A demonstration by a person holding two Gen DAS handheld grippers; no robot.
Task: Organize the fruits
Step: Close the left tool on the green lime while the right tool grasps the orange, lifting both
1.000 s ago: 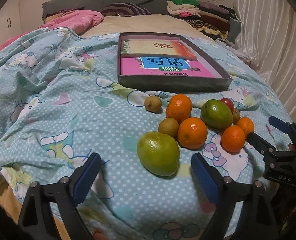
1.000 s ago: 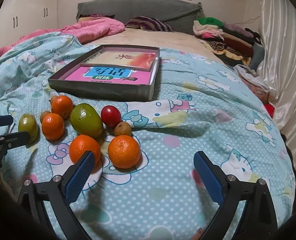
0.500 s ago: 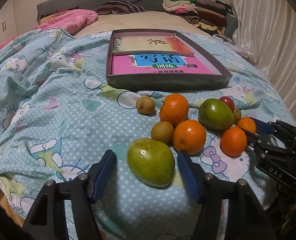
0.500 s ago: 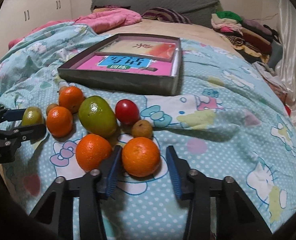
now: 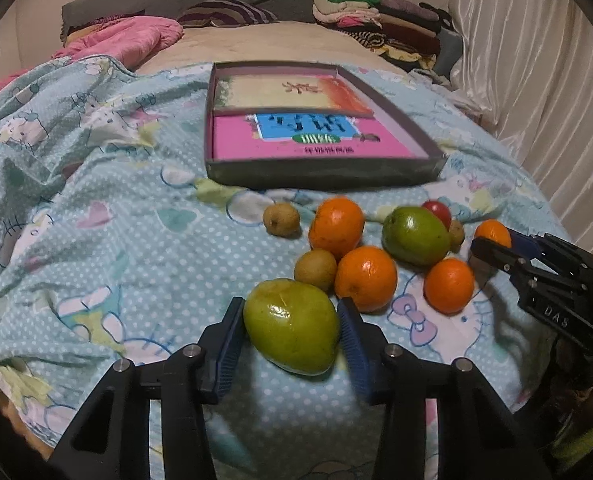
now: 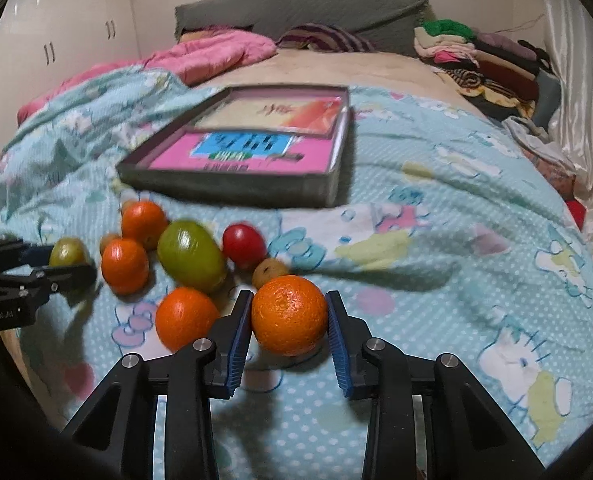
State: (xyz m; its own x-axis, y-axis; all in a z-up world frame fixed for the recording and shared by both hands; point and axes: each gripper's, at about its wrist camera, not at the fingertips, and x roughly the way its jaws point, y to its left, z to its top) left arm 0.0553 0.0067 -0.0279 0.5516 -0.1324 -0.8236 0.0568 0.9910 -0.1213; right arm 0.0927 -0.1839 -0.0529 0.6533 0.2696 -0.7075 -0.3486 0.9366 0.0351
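Note:
On the blue patterned bedspread lies a cluster of fruit. My left gripper (image 5: 291, 308) is closing, and its blue pads touch both sides of the nearest green mango (image 5: 292, 330). Behind it lie two oranges (image 5: 365, 278), a second green mango (image 5: 414, 236), a red fruit (image 5: 437, 211) and small brown fruits (image 5: 281, 220). My right gripper (image 6: 289, 300) is also closing, its pads against the sides of an orange (image 6: 289, 314). That gripper shows at the right of the left wrist view, around a small orange (image 5: 492, 232). A shallow grey box (image 5: 320, 170) holding books sits beyond the fruit.
A pink quilt (image 5: 128, 36) and a striped pillow (image 5: 224, 14) lie at the head of the bed. Folded clothes (image 5: 376, 16) are stacked at the far right, beside a pale curtain (image 5: 536, 80). The bedspread drops off at the near edge, under both grippers.
Both grippers went from wide open to closed in on their fruit: the left around the near green mango, the right around the near orange. The other fruit stayed put.

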